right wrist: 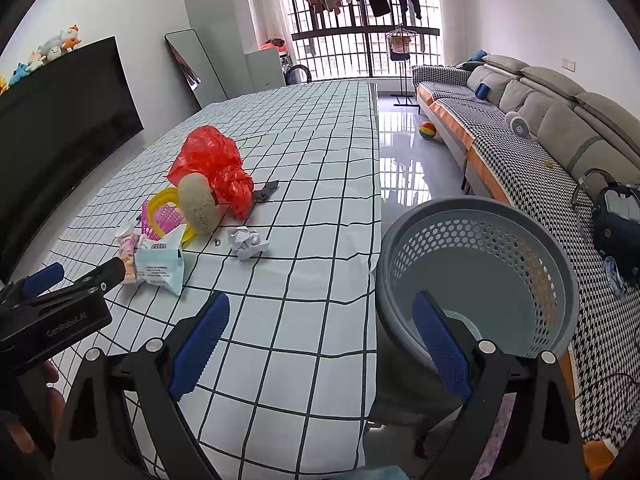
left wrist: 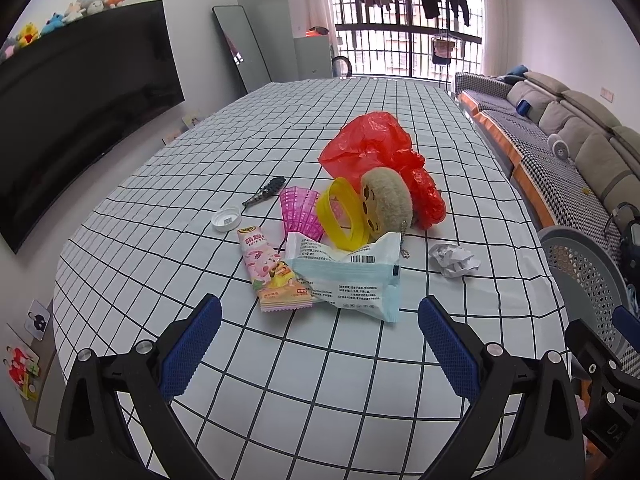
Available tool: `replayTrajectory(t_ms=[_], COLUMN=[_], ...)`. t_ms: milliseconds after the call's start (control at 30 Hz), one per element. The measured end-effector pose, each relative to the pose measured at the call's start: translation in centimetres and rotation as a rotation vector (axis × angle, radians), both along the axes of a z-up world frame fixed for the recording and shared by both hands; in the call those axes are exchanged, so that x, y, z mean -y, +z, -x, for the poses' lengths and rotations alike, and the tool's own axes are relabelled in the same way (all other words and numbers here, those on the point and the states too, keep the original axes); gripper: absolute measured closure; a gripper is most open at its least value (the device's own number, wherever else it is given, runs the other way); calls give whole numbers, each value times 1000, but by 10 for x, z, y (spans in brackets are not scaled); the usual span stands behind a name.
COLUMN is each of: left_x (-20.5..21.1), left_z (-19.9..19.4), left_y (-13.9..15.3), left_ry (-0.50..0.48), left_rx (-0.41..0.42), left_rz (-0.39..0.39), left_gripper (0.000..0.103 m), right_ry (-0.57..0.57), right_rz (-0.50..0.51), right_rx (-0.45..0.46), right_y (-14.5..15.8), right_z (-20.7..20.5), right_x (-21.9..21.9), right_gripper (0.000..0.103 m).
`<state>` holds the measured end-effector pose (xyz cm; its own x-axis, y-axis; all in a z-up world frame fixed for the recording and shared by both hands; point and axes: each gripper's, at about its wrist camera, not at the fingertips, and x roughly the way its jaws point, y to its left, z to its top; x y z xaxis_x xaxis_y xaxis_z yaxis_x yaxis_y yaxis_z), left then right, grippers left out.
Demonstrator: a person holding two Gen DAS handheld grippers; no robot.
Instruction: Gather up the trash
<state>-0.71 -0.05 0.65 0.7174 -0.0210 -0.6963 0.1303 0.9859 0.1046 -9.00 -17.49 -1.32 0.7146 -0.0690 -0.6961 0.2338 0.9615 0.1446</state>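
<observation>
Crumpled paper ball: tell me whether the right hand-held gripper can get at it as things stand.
Probably yes. The crumpled paper ball lies alone on the checked tablecloth, nothing touching it, and the right hand-held gripper is open.

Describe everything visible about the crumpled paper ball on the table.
The crumpled paper ball is white paper, with faint dark markings in its creases, wadded into an irregular lump. It lies loose on the grid-patterned tablecloth, apart from the main pile, toward the table edge nearest the grey perforated bin. Nothing touches it; the mask packet lies nearby, and neither hand-held gripper is at it.

Left tool point(left wrist: 320, 310) agape, right tool point(right wrist: 322, 308) agape
</observation>
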Motion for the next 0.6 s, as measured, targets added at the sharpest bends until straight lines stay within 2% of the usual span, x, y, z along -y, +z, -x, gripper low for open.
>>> replayTrajectory(t_ms=[600], left_x=[1], left_z=[-1], left_y=[-2], left_ry=[-2], left_rx=[-1], left_rz=[2], left_gripper=[6], right_ry=[2], right_rz=[-1], right_rx=[-2], right_y=[-1], right_z=[-1], right_x=[0], right_gripper=[14])
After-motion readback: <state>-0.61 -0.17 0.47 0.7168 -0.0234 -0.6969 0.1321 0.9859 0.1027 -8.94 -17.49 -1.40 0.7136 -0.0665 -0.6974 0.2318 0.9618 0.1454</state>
